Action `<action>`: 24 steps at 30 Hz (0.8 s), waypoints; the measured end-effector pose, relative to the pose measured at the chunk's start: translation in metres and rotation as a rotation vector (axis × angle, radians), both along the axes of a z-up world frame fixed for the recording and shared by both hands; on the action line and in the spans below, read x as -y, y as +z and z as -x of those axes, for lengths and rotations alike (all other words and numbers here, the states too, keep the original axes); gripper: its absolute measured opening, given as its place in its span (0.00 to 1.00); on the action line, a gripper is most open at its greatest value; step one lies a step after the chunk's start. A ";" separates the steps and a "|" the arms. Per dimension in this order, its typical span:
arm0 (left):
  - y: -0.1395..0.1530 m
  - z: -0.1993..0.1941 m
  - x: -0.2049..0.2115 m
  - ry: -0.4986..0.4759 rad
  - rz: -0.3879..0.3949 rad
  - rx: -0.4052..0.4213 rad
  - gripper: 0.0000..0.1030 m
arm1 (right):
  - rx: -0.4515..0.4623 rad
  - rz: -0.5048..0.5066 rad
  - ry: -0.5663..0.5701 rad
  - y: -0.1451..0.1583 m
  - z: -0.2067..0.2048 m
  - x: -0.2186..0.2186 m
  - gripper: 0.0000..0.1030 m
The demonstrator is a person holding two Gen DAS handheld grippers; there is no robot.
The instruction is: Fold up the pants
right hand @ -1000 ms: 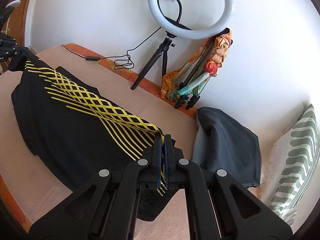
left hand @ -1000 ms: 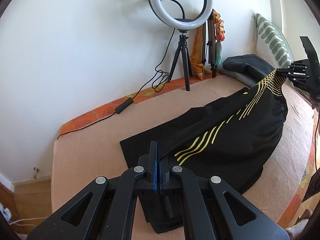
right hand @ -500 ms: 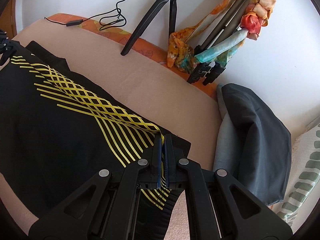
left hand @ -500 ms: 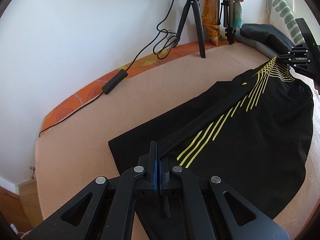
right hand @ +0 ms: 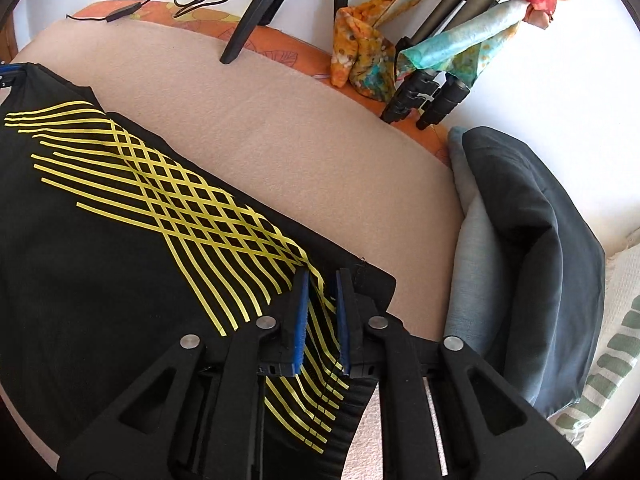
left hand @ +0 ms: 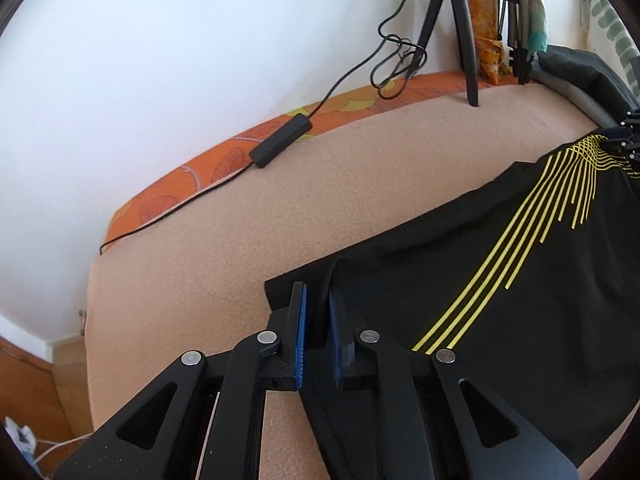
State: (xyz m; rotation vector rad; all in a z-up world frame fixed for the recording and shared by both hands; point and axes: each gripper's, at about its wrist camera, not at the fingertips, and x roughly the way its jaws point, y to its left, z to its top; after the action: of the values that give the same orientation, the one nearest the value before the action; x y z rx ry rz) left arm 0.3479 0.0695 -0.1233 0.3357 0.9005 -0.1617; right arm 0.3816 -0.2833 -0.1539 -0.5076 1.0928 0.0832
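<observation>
Black pants with yellow stripes [left hand: 460,264] lie flat along the beige bed cover [left hand: 280,184]. My left gripper [left hand: 317,294] is open, its blue pads apart over the hem end of the pants. My right gripper [right hand: 323,280] is open over the other end, where the yellow lattice print [right hand: 180,196] runs between the fingers. The pants [right hand: 80,280] lie flat under it. The right gripper also shows at the far right of the left wrist view [left hand: 624,136].
A ring-light tripod [left hand: 460,28] and its cable with a black inline switch [left hand: 280,146] stand along the wall. A folded dark grey garment [right hand: 540,248] and a striped pillow [right hand: 612,360] lie at the right. Colourful scarves [right hand: 372,60] hang on a folded tripod.
Both grippers lowered the pants onto the bed and opened, letting go of the fabric. The pants now lie flat instead of hanging stretched between them.
</observation>
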 end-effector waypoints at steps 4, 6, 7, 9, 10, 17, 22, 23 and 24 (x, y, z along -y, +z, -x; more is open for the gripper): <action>0.006 0.006 -0.011 0.037 0.003 0.022 0.10 | 0.051 0.017 -0.050 0.010 0.004 0.004 0.66; 0.012 0.012 -0.016 0.051 0.009 0.032 0.10 | 0.064 -0.026 -0.081 0.019 0.009 0.009 0.66; 0.014 0.015 -0.019 0.061 0.012 0.038 0.11 | 0.077 -0.036 -0.096 0.024 0.014 0.010 0.66; 0.022 0.023 -0.024 0.074 0.031 0.046 0.12 | 0.116 -0.049 -0.120 0.034 0.026 0.008 0.66; 0.026 0.028 -0.026 0.075 0.041 0.050 0.12 | 0.132 -0.059 -0.133 0.038 0.034 0.005 0.67; 0.056 0.079 -0.006 0.020 0.144 0.099 0.22 | 0.190 -0.256 -0.245 0.069 0.103 0.020 0.73; 0.065 0.125 0.029 -0.082 0.224 0.090 0.24 | 0.121 -0.462 -0.378 0.064 0.141 0.033 0.82; 0.065 0.132 0.039 -0.101 0.234 0.083 0.24 | 0.120 -0.480 -0.389 0.064 0.149 0.033 0.82; 0.064 0.139 0.047 -0.123 0.247 0.070 0.24 | 0.121 -0.490 -0.397 0.062 0.156 0.034 0.82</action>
State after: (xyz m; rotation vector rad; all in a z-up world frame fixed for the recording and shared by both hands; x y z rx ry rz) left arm 0.2090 0.0227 -0.0590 0.1658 0.7810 -0.3688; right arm 0.2258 -0.3169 -0.0918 0.1453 0.9922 -0.0294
